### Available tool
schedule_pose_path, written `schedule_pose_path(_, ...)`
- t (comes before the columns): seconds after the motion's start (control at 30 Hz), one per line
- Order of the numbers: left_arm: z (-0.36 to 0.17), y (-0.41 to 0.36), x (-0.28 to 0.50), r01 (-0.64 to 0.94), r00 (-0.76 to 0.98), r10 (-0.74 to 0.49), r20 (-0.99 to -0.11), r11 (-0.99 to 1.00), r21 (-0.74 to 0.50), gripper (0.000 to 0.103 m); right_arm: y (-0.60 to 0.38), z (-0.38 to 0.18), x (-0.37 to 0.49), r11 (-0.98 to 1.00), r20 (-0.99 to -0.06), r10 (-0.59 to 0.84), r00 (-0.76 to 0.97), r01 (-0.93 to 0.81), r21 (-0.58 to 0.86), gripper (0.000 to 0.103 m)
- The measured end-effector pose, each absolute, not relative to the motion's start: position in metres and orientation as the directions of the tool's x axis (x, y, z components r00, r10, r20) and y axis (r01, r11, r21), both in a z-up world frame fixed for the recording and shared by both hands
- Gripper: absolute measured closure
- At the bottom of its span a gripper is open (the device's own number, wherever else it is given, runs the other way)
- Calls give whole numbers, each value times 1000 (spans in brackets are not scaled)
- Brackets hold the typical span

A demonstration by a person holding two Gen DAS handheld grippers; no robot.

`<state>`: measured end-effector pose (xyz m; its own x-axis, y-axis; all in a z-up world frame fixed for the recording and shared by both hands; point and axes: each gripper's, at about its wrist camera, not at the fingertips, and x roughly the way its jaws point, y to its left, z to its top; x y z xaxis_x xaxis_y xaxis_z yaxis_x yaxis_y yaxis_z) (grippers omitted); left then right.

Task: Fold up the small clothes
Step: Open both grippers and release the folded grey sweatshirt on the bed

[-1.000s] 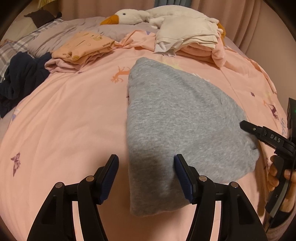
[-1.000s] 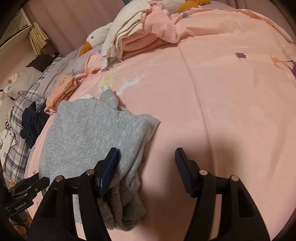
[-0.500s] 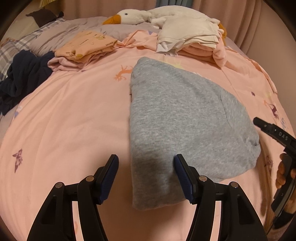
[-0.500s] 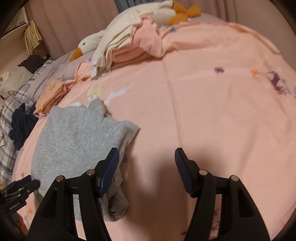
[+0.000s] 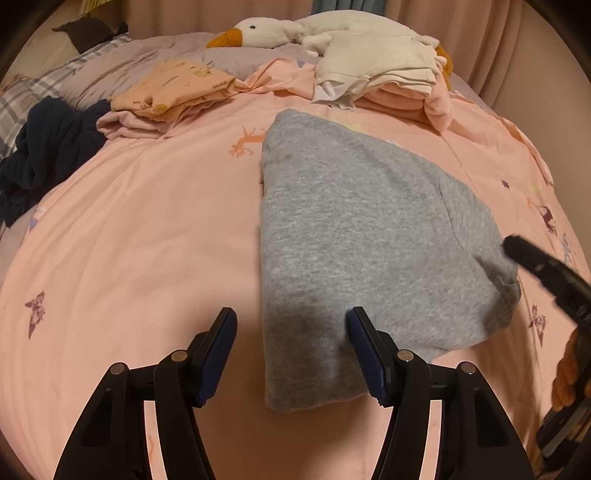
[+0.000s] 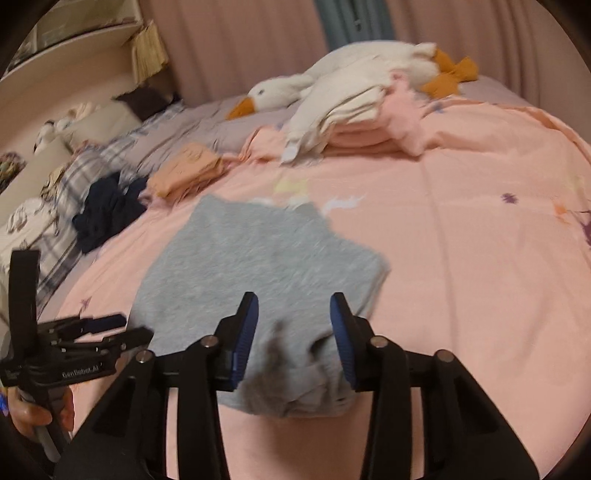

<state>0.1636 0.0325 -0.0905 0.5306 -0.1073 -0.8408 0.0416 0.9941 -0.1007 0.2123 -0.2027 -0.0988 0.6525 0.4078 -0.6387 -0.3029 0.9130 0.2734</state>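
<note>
A folded grey garment [image 5: 354,236] lies on the pink bed cover [image 5: 147,240]. My left gripper [image 5: 291,350] is open, and its fingers straddle the garment's near left corner. My right gripper [image 6: 293,332] is open and hangs over the garment's near bunched end [image 6: 295,384]; the grey garment [image 6: 258,266] fills the middle of the right wrist view. The right gripper shows at the right edge of the left wrist view [image 5: 546,273]. The left gripper shows at the lower left of the right wrist view [image 6: 99,328].
A folded orange garment [image 5: 173,88] lies on pink clothes at the back left. A dark navy heap [image 5: 48,147] lies at the left. A white and pink folded pile [image 5: 380,81] and a plush goose [image 5: 266,33] lie at the back.
My right gripper has swung left over the grey garment's near end, and its view has tilted up toward the headboard. My left gripper has drawn back slightly.
</note>
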Motion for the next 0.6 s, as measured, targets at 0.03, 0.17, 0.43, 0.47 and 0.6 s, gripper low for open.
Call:
schedule_pose_path(0.03, -91, 33, 164, 43, 531, -108, -841, 994, -100, 41, -198, -104, 214, 918, -657, 396, 641, -302, 259, 67)
schedule_pose_path(0.17, -94, 32, 163, 45, 530, -112, -841, 994, -104, 41, -195, -121, 218, 934, -707, 353, 612, -276, 227, 70)
schedule_pose_path(0.43, -96, 32, 159, 50, 529, -117, -841, 993, -107, 41, -202, -130, 219, 944, -732, 327, 598, -242, 224, 70)
schedule_pose_path(0.47, -96, 32, 158, 50, 529, -119, -840, 993, -109, 41, -203, -131, 219, 945, -733, 325, 598, -239, 224, 69)
schedule_pose_path(0.6, -97, 32, 157, 53, 528, -120, -841, 993, -108, 41, -205, -135, 218, 947, -739, 321, 593, -224, 231, 64)
